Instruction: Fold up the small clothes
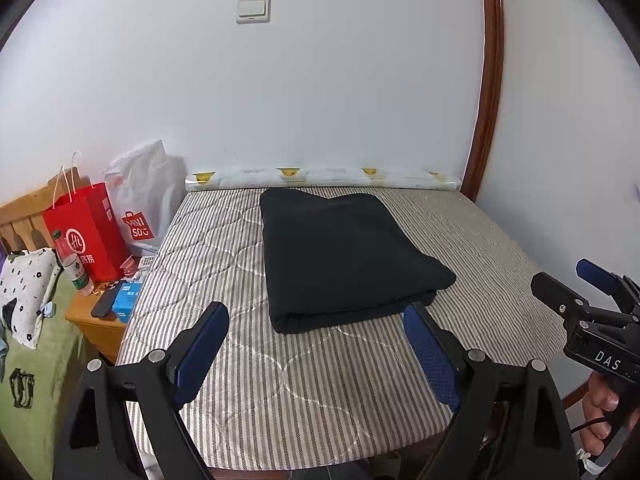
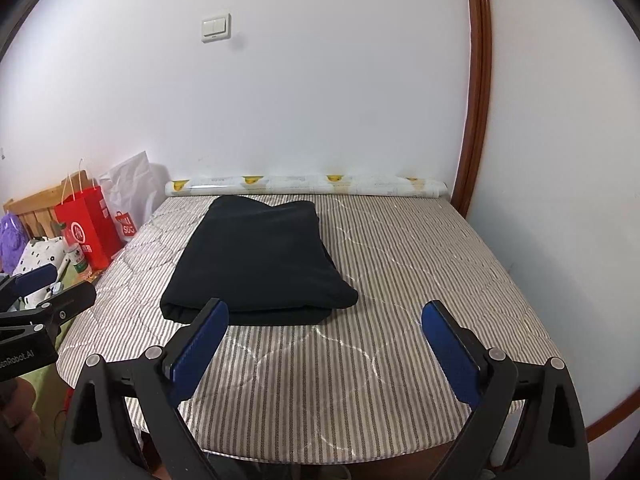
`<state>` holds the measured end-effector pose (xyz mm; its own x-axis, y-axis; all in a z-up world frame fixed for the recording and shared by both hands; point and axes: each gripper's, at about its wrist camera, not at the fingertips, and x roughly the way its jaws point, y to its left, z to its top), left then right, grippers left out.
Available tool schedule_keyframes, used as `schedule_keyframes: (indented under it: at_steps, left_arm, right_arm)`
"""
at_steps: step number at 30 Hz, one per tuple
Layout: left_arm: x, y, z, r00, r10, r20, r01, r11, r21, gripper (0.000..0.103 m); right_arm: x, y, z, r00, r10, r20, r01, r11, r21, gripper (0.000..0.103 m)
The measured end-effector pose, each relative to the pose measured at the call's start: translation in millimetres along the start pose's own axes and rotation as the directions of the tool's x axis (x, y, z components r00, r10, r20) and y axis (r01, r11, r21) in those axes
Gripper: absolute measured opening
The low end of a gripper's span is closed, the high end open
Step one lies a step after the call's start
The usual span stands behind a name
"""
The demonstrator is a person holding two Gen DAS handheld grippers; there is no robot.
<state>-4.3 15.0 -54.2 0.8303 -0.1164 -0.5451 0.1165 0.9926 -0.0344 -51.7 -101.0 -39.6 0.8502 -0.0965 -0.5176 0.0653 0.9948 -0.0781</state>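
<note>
folded black garment [image 1: 344, 256] lies flat on striped mattress [image 1: 280, 392]. left gripper [image 1: 316, 344] and right gripper [image 2: 324, 344] spread wide, empty. likely finished; only square the edges gently.

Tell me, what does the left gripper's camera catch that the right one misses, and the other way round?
Only the left wrist view shows the dark phone and blue box on the wooden nightstand, plus the right gripper at its edge. Only the right wrist view shows a purple plush and the left gripper. Both show the folded black garment on the striped mattress, the red bag, the wall switch, and open jaws holding nothing.
</note>
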Motion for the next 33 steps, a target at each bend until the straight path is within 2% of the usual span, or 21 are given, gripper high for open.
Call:
schedule_keyframes:
  at_steps: [33]
  left_arm:
    - [-0.5,2.7,0.3,1.000,-0.002,0.006,0.002,1.000,-0.001,0.089]
  right_arm:
    - [4.2,-6.8,-5.9,1.000,-0.015,-0.015,0.015,0.999,0.032,0.098]
